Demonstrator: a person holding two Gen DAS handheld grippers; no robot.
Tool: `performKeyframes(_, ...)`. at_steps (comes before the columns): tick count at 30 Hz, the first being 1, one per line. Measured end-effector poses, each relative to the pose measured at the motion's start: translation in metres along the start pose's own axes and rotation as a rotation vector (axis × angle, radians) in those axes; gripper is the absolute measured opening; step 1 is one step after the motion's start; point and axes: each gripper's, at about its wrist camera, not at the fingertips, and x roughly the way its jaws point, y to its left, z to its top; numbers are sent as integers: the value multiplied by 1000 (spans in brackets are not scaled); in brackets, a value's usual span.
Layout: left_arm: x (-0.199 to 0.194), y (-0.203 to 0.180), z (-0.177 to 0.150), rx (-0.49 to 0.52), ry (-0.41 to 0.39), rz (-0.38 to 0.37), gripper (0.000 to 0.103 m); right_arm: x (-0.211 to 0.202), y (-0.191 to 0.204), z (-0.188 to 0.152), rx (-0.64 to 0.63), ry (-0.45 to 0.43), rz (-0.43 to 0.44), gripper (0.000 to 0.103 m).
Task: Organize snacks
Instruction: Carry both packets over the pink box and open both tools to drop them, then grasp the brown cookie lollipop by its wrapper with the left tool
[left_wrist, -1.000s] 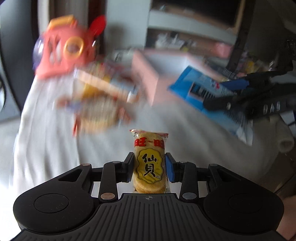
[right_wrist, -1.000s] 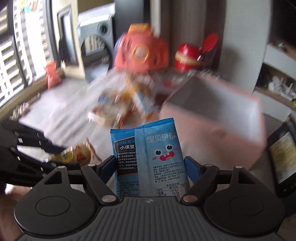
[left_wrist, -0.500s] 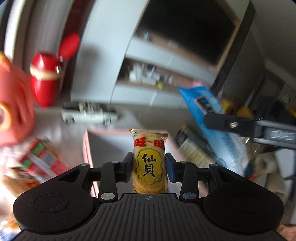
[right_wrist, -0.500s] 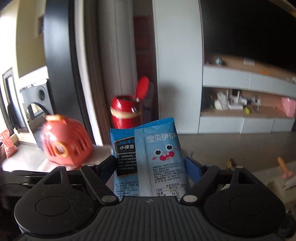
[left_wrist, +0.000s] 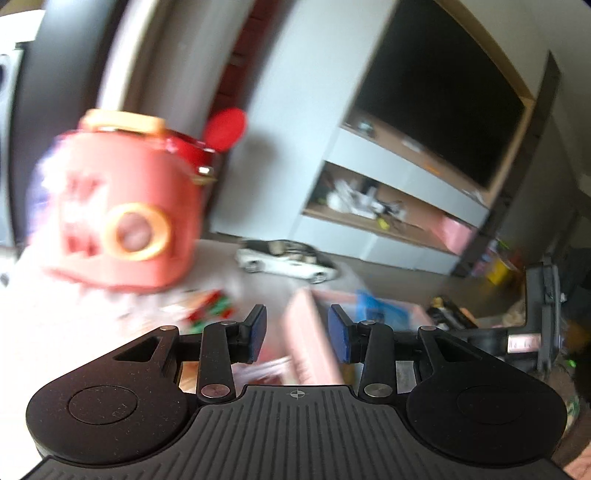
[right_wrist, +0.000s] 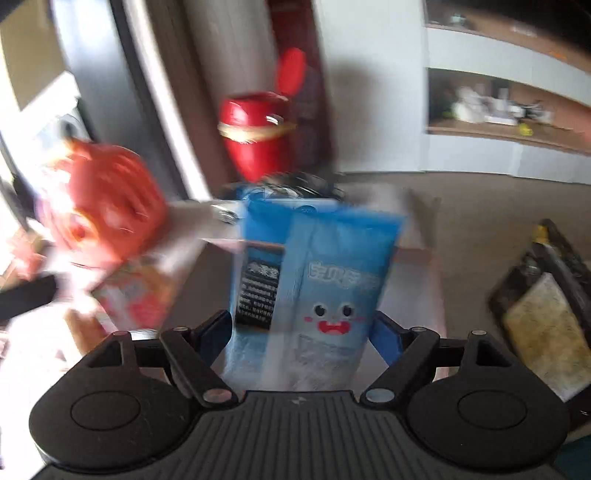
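- Gone from my left gripper (left_wrist: 297, 330): the rice-cracker pack; its jaws stand apart above the pink box (left_wrist: 310, 343).
- Right gripper (right_wrist: 301, 332): clamped on blue snack bag (right_wrist: 317, 280), near that box.

Right gripper (right_wrist: 300, 330): jaws clamped on blue snack packet (right_wrist: 314, 280), cartoon face outward, upright. Behind it, pink box (right_wrist: 417, 254), blurred. Orange toy (right_wrist: 107, 210) left; red jar (right_wrist: 255, 136) beyond.

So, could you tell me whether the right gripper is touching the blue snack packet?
Touching. The right wrist view shows the blue snack packet standing between the right gripper pads, with both blue pads pressed against its sides.
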Motion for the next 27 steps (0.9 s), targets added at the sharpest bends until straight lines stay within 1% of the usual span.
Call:
performKeyframes(1,-8,8,-5,-1,2,22,42,1,0,-2,7,-9,-31,81)
performKeyframes(2,-14,15,-10,-5,13,47,42,1,-1,-4,12,-8,-35,81)
performKeyframes(3,-23,23,-17,-15,30,68,42,0,-3,-5,20,9,-24,81)
performKeyframes(5,-31,36,-32,-41,70,96,42,-8,-10,-10,46,35,29,81)
performKeyframes(7,-36,47,-46,-64,110,103,42,-24,-13,-17,51,32,71,81)
performKeyframes(8,-37,50,-52,-70,130,105,42,-33,-12,-23,39,22,78,81)
performKeyframes(11,-40,54,-66,-59,167,107,42,-60,2,-45,-38,-21,43,81)
performKeyframes(13,-39,51,-74,-27,165,124,42,-73,16,-62,-102,-54,25,81)
performKeyframes(16,-42,47,-77,34,138,190,42,-94,38,-85,-180,-92,26,81)
performKeyframes(17,-44,47,-76,23,124,202,42,-96,46,-95,-207,-103,25,81)
performKeyframes(19,-45,55,-73,-30,97,194,42,-98,59,-111,-250,-115,20,81)
performKeyframes(21,-43,65,-65,-75,74,213,42,-95,68,-124,-260,-98,48,81)
performKeyframes(23,-38,72,-59,-81,60,230,42,-87,73,-133,-244,-62,93,81)
performKeyframes(25,-30,78,-50,-80,55,218,42,-80,77,-143,-234,-39,126,81)
performKeyframes(27,-18,82,-41,-68,58,195,42,-76,84,-149,-245,-22,140,81)
